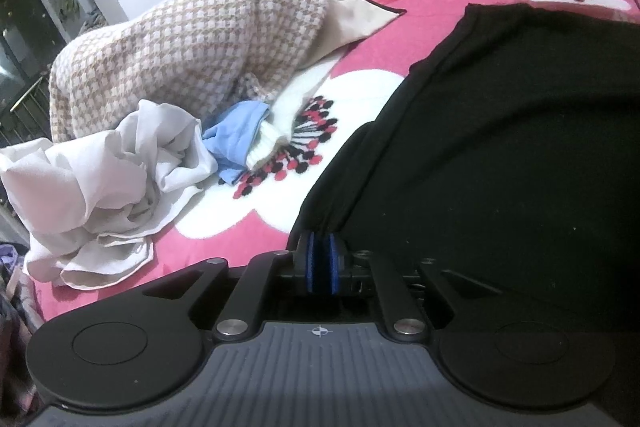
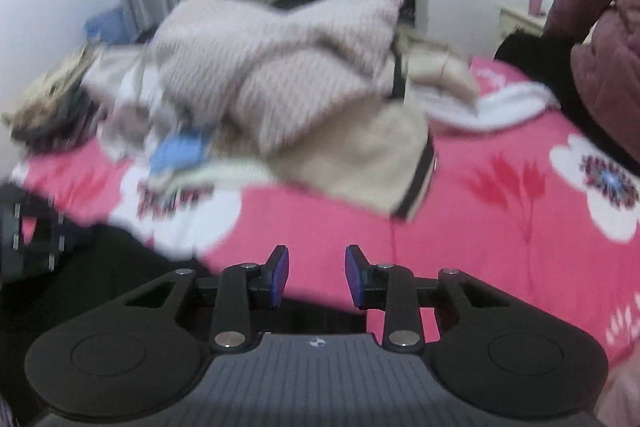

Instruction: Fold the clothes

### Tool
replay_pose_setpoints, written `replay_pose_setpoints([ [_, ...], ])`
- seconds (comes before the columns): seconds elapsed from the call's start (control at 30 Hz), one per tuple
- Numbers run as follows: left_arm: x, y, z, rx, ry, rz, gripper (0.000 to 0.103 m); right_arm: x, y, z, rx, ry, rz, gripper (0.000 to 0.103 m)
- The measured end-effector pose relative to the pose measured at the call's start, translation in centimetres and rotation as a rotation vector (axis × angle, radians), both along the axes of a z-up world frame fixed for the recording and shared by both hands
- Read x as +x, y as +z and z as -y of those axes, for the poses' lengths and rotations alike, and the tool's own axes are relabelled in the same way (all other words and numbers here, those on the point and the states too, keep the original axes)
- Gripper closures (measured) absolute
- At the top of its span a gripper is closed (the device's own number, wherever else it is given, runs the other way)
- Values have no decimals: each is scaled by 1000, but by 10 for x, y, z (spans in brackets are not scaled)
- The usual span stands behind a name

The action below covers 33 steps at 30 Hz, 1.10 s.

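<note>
Left gripper: I see it angled down, clamped on the black garment.
Right gripper: angled down over the pink blanket, jaws apart, empty.

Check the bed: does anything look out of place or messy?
Yes. Beside the black garment pinched in the left hand-held gripper, unfolded clothes lie heaped on the pink blanket: a checked sweater, crumpled white cloth, blue piece.

A black garment lay spread flat at three o'clock; a checked sweater sat heaped at ten o'clock.
</note>
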<state>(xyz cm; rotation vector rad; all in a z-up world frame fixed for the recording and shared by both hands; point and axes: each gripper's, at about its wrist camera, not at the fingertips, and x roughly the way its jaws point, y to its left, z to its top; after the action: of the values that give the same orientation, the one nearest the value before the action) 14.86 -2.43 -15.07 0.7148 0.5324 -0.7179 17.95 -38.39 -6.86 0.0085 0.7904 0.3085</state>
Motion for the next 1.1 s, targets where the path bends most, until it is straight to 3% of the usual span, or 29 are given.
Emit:
replay_pose_setpoints([
  [0.13,-1,-1,2,23,-10,13,95,-12,-22,11,0,-43,-92,60],
  [0.27,-2,-1,2,30,-12,15,95,-1,-44,41,199,-147,-181,59],
  [0.3,-2,-1,2,29,-11,16,95,1,-48,45,237,-148,-186,68],
  [0.33,-2,-1,2,27,-11,16,95,1,-47,42,248,-128,-170,87],
  [0.4,-2,-1,1,24,-12,17,94,1,-45,38,272,-88,-137,101],
  [0.57,-2,-2,0,19,-19,20,94,-4,-39,44,249,-135,-45,101],
  [0.93,3,-1,-3,3,-31,-4,94,8,-80,65,261,-269,-86,103],
  [1.03,14,7,-5,-17,-9,-64,84,8,-68,55,162,-272,-97,99],
  [1.07,21,12,-6,-38,12,-107,79,7,-65,54,143,-275,-94,95],
  [1.1,30,17,-11,-85,58,-161,70,5,-61,53,123,-277,-89,85],
])
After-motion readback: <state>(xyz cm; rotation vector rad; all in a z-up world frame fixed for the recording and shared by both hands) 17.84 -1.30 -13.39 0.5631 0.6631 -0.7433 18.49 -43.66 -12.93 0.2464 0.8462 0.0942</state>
